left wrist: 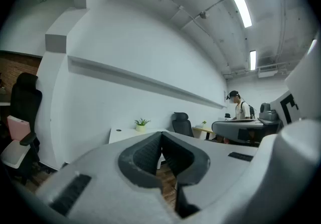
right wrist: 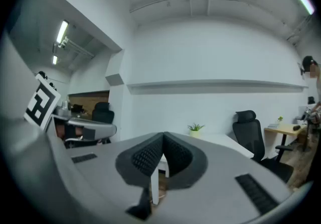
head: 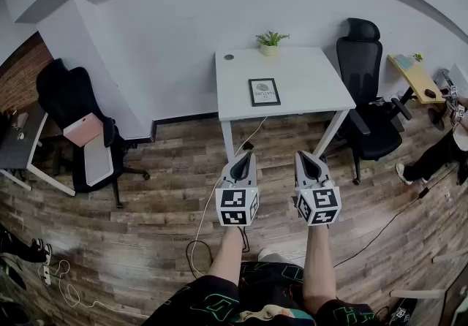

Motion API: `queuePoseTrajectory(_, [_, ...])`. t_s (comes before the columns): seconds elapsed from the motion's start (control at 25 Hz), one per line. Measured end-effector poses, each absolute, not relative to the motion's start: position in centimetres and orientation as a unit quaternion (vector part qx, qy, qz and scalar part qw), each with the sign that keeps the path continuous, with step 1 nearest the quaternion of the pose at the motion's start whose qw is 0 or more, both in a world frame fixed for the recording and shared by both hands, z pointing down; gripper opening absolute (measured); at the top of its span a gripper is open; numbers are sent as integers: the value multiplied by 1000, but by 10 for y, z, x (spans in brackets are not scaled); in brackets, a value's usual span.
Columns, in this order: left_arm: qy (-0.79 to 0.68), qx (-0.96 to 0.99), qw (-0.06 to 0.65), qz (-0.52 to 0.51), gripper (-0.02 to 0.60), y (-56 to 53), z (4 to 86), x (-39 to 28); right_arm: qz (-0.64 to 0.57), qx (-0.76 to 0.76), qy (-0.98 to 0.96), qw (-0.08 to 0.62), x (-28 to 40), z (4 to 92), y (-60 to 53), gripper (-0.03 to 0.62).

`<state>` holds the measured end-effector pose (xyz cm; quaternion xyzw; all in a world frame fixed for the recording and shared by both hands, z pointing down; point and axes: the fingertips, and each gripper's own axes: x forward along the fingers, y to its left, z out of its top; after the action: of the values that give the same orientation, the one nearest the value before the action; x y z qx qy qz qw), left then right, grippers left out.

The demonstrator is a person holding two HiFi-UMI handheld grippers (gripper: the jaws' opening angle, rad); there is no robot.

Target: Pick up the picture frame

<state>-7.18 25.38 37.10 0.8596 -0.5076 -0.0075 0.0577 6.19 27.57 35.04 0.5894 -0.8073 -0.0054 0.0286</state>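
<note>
The picture frame [head: 264, 91] lies flat on the white tabletop [head: 307, 72]. It is close to the near edge, about the middle of it, with bare tabletop on both its sides. A small plant [head: 271, 42] stands at the far edge, well apart from the frame. A black office chair [head: 363, 98] stands just beside the right edge of the tabletop, and another chair [head: 77, 123] is well apart on the left. A stretch of wooden floor [head: 153, 193] with a thin cable [head: 207, 207] on it lies between the near edge and my grippers.

I hold both forearms forward, side by side. The left gripper [head: 251, 155] and the right gripper [head: 300, 155] point level toward the table, still well apart from it. The fingers of each are pressed together, pad on pad, and they pinch nothing.
</note>
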Motion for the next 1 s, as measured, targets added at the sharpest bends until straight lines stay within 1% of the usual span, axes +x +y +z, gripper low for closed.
queuePoseTrajectory(0.08, [-507, 860, 57, -8, 8, 250, 370, -68, 15, 593, -805, -3, 70, 346, 270, 3])
queuePoseTrajectory(0.16, [-511, 858, 56, -6, 8, 245, 369, -66, 23, 595, -803, -16, 77, 342, 265, 5])
queuePoseTrajectory(0.48, [-530, 846, 49, -17, 8, 224, 360, -71, 17, 595, -803, -18, 98, 334, 239, 5])
queuePoseTrajectory(0.8, [-550, 833, 45, -23, 8, 211, 357, -65, 7, 580, -815, -11, 112, 331, 227, 5])
queuePoseTrajectory(1.0, [-559, 827, 46, -20, 8, 208, 360, -57, 8, 584, -811, -16, 133, 329, 224, 5])
